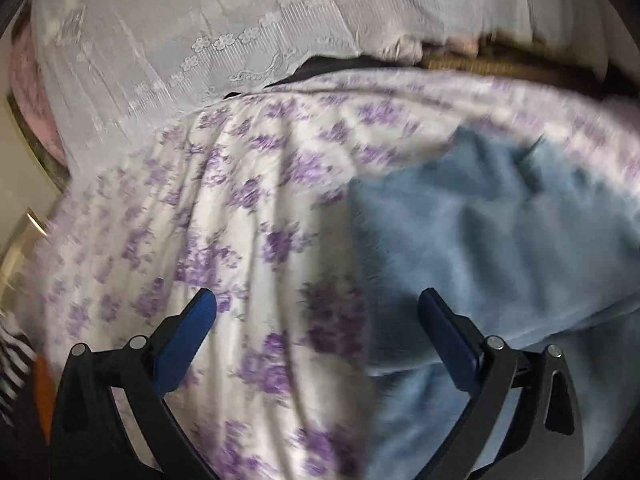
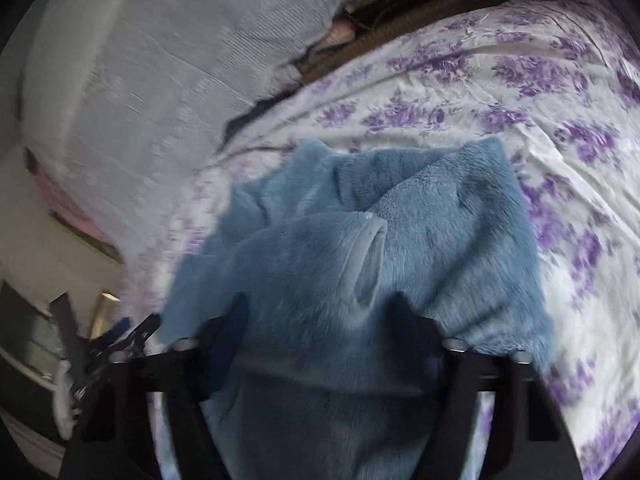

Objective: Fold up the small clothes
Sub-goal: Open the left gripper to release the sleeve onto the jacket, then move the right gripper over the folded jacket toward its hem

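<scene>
The left tongs (image 1: 316,320) gape empty over the purple-flowered white bedsheet (image 1: 240,208); only the right view shows the right tongs (image 2: 320,312), buried in the fluffy blue fleece garment (image 2: 360,240), apparently gripping it.

A bedroom in a home; the work surface is a bed spread with a white sheet printed with purple flowers (image 1: 248,200); a pale lace-embroidered cover (image 1: 180,52) lies bunched at its far side; a strip of pink bedding (image 1: 32,112) shows at the left edge; a soft blue fleece garment (image 2: 360,248) lies on the sheet.
</scene>
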{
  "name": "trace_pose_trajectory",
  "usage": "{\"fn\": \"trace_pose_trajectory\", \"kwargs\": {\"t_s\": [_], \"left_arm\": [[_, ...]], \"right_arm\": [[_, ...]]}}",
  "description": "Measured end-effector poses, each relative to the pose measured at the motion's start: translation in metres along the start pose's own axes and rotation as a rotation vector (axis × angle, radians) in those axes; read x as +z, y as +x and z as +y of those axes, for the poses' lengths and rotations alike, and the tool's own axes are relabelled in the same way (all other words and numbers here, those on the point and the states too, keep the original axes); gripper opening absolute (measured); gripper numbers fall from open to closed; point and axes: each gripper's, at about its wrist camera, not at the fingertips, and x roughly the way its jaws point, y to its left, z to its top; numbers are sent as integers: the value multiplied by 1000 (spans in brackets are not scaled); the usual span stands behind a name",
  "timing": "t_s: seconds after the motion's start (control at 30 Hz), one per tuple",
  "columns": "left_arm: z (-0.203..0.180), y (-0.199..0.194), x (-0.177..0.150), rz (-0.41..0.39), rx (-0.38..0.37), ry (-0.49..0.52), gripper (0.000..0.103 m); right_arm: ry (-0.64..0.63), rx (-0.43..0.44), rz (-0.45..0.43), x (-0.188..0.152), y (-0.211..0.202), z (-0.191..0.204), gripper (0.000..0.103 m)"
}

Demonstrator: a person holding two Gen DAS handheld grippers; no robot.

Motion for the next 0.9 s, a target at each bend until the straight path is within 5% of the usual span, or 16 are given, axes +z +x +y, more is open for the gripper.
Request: {"fn": "trace_pose_trajectory", "kwargs": {"t_s": [0.13, 0.27, 0.33, 0.4, 0.47, 0.6, 0.7, 0.77, 0.9], "left_arm": [[0, 16, -15, 7, 18, 29, 99], [0, 9, -20, -23, -14, 39, 99], [5, -4, -18, -53, -39, 15, 99], [15, -19, -8, -83, -90, -33, 99], [17, -25, 4, -92, -128, -52, 99], [-6, -8, 28, -64, -96, -14, 99], [-27, 38, 28, 59, -78, 16, 99], [-31, 57, 17, 104, -100, 12, 99], [-7, 36, 16, 58, -140, -58, 99]], "right_arm": [[-116, -69, -80, 4, -1, 15, 11], [-65, -73, -26, 1, 16, -16, 11], [-46, -34, -46, 5, 6, -16, 17], [-51, -58, -147, 10, -17, -9, 40], [-91, -64, -192, 16, -28, 3, 40], [-178, -71, -92, 26, 10, 32, 40], [-215, -163, 12, 25, 56, 28, 37], [-219, -155, 5, 22, 59, 24, 37], [-256, -134, -74, 13, 18, 41, 41]]}}
